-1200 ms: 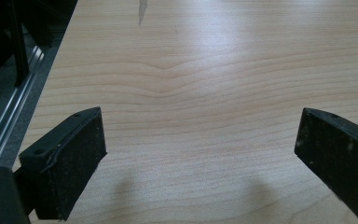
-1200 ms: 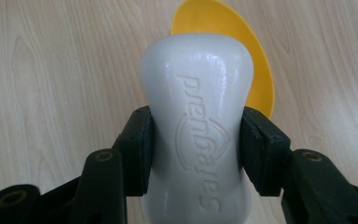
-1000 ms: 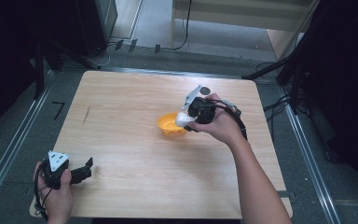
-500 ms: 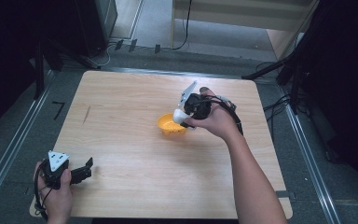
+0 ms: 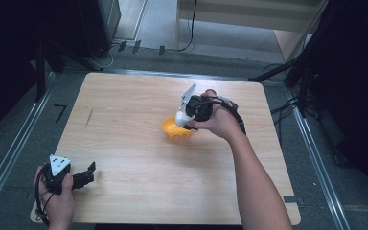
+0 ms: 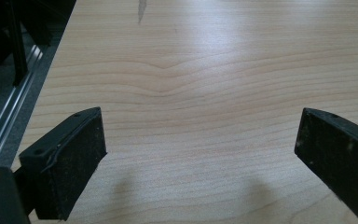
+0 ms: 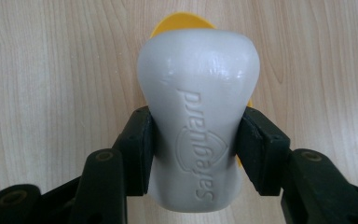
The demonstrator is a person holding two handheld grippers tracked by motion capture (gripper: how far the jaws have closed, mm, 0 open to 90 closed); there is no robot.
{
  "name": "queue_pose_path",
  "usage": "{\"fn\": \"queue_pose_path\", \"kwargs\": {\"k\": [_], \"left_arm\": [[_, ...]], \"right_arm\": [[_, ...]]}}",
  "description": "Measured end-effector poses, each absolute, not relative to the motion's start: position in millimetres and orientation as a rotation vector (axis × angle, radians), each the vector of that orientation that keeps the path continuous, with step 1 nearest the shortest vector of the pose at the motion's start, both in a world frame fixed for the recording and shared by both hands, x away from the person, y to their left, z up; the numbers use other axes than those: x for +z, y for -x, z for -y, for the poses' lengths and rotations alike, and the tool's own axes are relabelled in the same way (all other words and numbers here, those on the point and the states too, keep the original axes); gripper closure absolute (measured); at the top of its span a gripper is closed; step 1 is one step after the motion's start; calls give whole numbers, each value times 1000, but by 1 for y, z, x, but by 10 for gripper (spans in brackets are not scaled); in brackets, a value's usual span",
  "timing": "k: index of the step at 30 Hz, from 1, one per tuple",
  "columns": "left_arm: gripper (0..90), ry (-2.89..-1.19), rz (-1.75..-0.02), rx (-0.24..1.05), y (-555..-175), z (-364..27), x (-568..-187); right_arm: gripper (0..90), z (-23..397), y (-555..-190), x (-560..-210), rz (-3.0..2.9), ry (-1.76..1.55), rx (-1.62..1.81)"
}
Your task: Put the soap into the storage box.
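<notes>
**Q.** Pale wood grain covers the desk (image 5: pixel 139 158), with dark flooring and metal rails around it. What occupies the surface, and where?

**A.** A small orange bowl (image 5: pixel 175 128) sits right of centre. The right gripper (image 5: pixel 186 118) is poised directly above it, jaws clamped on a white bar of soap (image 5: pixel 182 116). The left gripper (image 5: pixel 87 173) rests at the near left corner, well apart from both.

**Q.** Why is the soap held in that manner?

**A.** The jaws press on its narrowed waist, where a curved bar offers the surest seat. Judged from its position over the bowl, the soap is being lowered into it, or lifted clear of it; which of the two cannot be told.

**Q.** And the left gripper?

**A.** Its jaws stand wide with nothing between them. It appears parked out of the way, taking no part in the work.

**Q.** What does the right gripper view add to the high view?

**A.** It shows the grip in detail: both pads (image 7: pixel 140 149) flat against the sides of the soap (image 7: pixel 198 140), the embossed "Safeguard" lettering, and a sliver of the bowl's orange rim (image 7: pixel 182 21) beyond the bar.

**Q.** And the high view in return?

**A.** It gives the layout: the bowl's place on the desk and the spacing of the two hands. The left gripper view offers bare wood (image 6: pixel 200 84) between open jaws.
</notes>
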State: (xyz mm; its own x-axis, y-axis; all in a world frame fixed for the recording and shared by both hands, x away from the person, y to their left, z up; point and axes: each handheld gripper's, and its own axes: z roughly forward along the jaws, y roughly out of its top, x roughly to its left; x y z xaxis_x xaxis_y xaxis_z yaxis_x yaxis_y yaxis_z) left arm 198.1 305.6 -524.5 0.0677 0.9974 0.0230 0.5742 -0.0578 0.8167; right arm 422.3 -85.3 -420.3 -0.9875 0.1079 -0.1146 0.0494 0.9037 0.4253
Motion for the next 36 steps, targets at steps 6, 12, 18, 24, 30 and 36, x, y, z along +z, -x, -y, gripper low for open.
{"fn": "queue_pose_path", "kwargs": {"k": [6,12,18,24,30,36], "left_arm": [[23,-1705,-1576,838,-198,-306,-524],[24,-1699,-1573,835,-198,-306,-525],[24,-1697,-1573,833,-198,-307,-525],[23,-1697,-1572,833,-198,-307,-525],[24,-1697,-1572,833,-198,-307,-525],[24,-1698,-1572,833,-198,-307,-525]], "right_arm": [[510,78,-427,-418,-2936,-37,612],[510,73,-434,-421,-2927,19,612],[510,69,-438,-432,-2939,68,580],[509,66,-440,-437,-2939,89,563],[509,62,-442,-444,-2948,112,535],[508,58,-443,-450,-2964,117,503]]}}
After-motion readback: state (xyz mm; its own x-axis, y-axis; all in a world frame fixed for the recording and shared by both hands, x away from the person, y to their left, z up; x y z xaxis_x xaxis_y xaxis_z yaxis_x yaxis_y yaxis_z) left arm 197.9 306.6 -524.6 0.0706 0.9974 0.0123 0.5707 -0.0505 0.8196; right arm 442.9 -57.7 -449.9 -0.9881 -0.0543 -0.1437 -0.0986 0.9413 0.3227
